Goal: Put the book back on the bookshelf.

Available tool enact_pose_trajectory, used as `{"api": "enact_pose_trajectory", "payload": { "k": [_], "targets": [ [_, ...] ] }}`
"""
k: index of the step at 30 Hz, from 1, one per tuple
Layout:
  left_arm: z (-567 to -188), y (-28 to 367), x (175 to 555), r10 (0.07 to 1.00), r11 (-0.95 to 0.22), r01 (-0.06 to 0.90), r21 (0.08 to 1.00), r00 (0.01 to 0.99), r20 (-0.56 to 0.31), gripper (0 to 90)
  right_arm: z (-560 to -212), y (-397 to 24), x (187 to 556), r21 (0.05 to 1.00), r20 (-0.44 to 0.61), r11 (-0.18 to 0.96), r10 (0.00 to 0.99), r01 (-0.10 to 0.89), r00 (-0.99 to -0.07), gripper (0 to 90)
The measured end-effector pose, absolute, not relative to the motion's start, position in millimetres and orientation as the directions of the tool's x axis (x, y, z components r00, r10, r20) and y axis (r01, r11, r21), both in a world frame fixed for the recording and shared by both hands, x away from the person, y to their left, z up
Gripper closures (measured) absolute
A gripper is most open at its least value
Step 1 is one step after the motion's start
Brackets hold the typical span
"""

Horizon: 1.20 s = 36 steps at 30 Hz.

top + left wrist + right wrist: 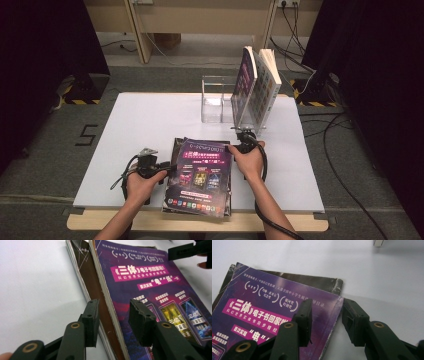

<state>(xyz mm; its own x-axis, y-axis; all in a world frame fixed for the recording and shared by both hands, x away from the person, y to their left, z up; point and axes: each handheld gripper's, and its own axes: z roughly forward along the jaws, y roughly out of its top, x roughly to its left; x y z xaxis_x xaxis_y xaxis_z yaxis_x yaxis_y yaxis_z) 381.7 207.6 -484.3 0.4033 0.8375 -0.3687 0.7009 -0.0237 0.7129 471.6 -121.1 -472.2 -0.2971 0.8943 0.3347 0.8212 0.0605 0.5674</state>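
Room dim, dark curtains at sides; white worktop (150,130) evenly lit from above. Soft short shadows. Glossy purple cover (274,312) shows mild glare. Near tongs slightly blurred.

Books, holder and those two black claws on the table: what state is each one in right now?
Top purple book: flat, closed, on a darker book.
Dark book underneath: flat, closed, edges sticking out.
Two standing books: upright in the holder.
Clear holder: upright, left part empty.
Left gripper: open, astride the top book's edge.
Right gripper: open, at the top book's corner.
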Motion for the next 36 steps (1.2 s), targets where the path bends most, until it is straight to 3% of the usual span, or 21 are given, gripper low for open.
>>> {"api": "enact_pose_trajectory", "payload": {
  "k": [36],
  "targets": [
    [-489,189,380,0.822,-0.093,0.728,0.679,0.441,-0.360,64.2,-475,-122,484,0.551,0.347,0.054,0.893,0.833,-0.288,57.5]
  ]
}}
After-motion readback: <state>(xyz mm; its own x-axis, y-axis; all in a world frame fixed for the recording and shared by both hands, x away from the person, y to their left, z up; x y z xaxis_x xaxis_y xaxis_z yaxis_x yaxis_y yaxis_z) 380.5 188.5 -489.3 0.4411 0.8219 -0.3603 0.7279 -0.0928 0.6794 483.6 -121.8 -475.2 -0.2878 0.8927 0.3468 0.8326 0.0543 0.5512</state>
